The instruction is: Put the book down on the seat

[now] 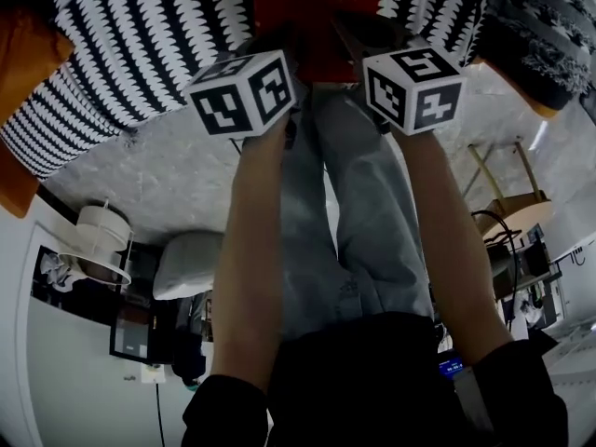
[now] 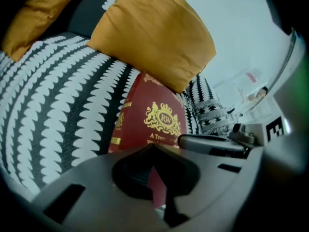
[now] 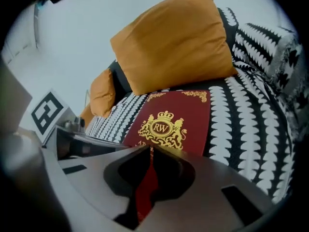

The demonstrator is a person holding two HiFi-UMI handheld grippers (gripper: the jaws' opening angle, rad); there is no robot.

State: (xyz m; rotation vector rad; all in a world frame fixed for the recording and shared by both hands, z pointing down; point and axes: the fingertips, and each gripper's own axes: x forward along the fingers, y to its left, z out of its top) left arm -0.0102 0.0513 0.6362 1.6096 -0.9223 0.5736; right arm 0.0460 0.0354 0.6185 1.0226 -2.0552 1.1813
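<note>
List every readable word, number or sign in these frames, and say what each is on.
"RW": gold crest on the red book.
"A Tre...": title line under the crest, left gripper view; rest hidden.
Spine label: too small to read.
Marker cubes: black-and-white patterns, no words.

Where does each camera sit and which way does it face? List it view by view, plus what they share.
Head view: on the person's head, facing steeply down at the striped seat and red book; both forearms, legs and two marker cubes show.
Left gripper view: on the left gripper, looking along its fingers, shut on the book, toward the orange cushion; right gripper at right.
Right gripper view: on the right gripper, likewise; fingers shut on the book, left gripper at left.
Shared: both gripper views show book, cushion, seat.
</note>
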